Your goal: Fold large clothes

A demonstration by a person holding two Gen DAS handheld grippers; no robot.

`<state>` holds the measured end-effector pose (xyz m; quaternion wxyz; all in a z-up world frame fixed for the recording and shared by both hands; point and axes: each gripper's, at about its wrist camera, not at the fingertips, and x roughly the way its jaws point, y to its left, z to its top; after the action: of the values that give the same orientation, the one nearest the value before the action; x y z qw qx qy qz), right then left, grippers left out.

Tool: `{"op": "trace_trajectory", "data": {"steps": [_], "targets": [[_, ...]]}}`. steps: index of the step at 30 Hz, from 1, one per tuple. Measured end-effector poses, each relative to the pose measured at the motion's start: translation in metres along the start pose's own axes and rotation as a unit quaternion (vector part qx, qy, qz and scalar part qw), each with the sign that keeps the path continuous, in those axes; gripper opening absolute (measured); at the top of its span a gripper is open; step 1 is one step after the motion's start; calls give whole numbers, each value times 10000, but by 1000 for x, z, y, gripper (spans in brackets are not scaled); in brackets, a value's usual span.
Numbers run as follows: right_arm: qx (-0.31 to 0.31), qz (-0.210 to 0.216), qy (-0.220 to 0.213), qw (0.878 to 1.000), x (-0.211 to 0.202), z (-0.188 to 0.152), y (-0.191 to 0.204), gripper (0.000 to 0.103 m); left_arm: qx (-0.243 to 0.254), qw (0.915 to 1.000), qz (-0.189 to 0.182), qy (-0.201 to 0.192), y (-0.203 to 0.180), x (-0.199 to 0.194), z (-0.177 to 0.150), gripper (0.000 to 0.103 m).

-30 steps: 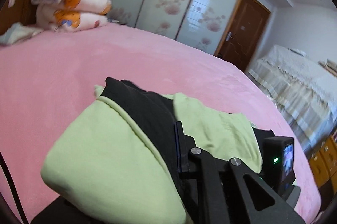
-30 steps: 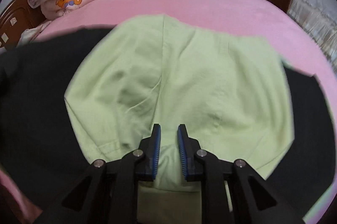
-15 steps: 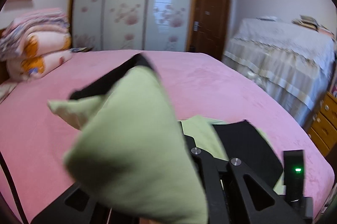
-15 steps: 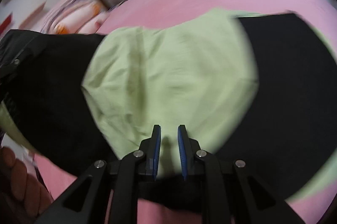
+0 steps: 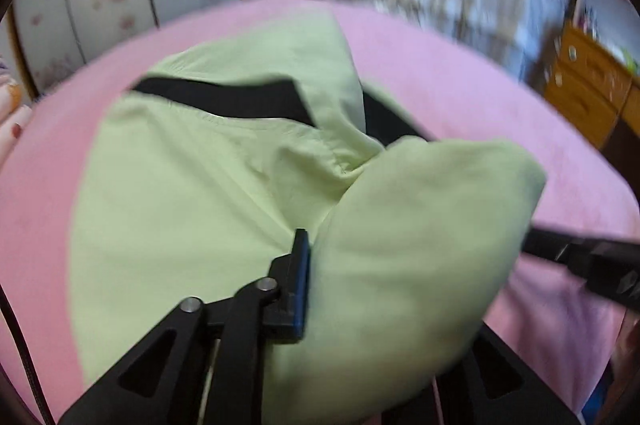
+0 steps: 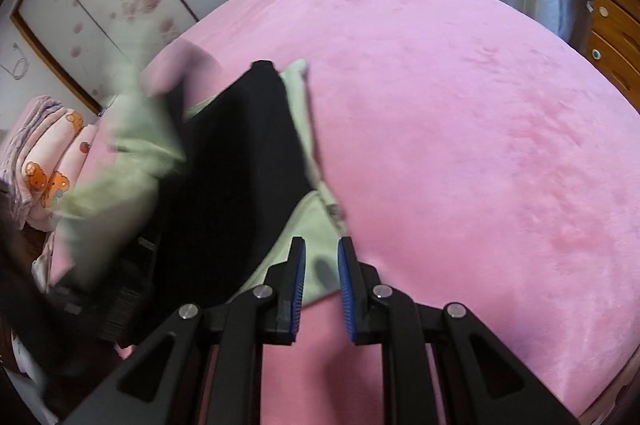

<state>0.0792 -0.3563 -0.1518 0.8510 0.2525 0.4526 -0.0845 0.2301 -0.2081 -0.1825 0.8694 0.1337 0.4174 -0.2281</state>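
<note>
Left gripper (image 5: 320,289) is pinching a bunched flap of the green-and-black garment (image 5: 192,193), only 1 finger (image 5: 298,289) visible, the other buried under cloth. Garment lies on the pink bed (image 6: 460,129), part folded, black panel (image 6: 236,185) showing. Right gripper (image 6: 321,289) has its jaws slightly parted over the near green edge, gripping nothing as far as I can tell. To do this fold well: carry the flap low and flat across the body, align edges before letting go, use the right gripper to pin the hem. Left view is blurred. Containers: wooden drawers (image 6: 612,37) at the right, all closed, contents hidden.
</note>
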Motion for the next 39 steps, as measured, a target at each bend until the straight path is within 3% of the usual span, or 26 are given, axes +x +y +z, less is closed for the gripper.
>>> {"op": "trace_trajectory", "data": {"steps": [2,3,6,7,8,10,14,18,21,24,29,35,37,39], "targets": [[-13,29,3,10000,-1,1,2,16,52,10000,4,3,-1,-3,-5,20],[-34,32,-10,10000,-2,1,1,16,49,9999,-99,-9,-1,-7,-6,29],[-128,55,-70,9999,-8,-2,0,16,-33,9989,-462,-43,5,-29,-10,78],[-142,90,-92,9998,-11,-2,1,17,-28,9985,-522,-157,5,-41,-11,84],[-143,146,-110,9997,-12,-1,1,17,-2,9982,-545,-230,7,-50,-12,84],[-136,230,-166,9995,-15,3,5,29,28,9976,-608,-325,9,-70,-14,84],[-180,484,-249,9984,-28,7,14,37,-291,9963,-584,-563,29,-106,-14,84],[-398,697,-179,9966,-33,5,31,49,-886,9946,-195,-498,68,-123,-28,84],[-663,707,-109,9952,-30,0,43,49,-1281,9913,231,-181,101,-113,-36,84],[-824,735,45,9939,-21,-4,51,49,-1678,9849,399,115,130,-104,-54,84],[-1002,710,294,9920,-1,-2,58,49,-2257,9734,240,310,167,-95,-74,84],[-772,893,949,9885,38,8,58,49,-2638,9636,-101,433,185,-72,-77,84],[-914,944,1060,9857,43,9,64,17,-2651,9628,-195,486,188,-65,-74,84],[-1138,934,901,9850,35,10,72,9,-2605,9638,-252,501,184,-60,-70,83]]}}
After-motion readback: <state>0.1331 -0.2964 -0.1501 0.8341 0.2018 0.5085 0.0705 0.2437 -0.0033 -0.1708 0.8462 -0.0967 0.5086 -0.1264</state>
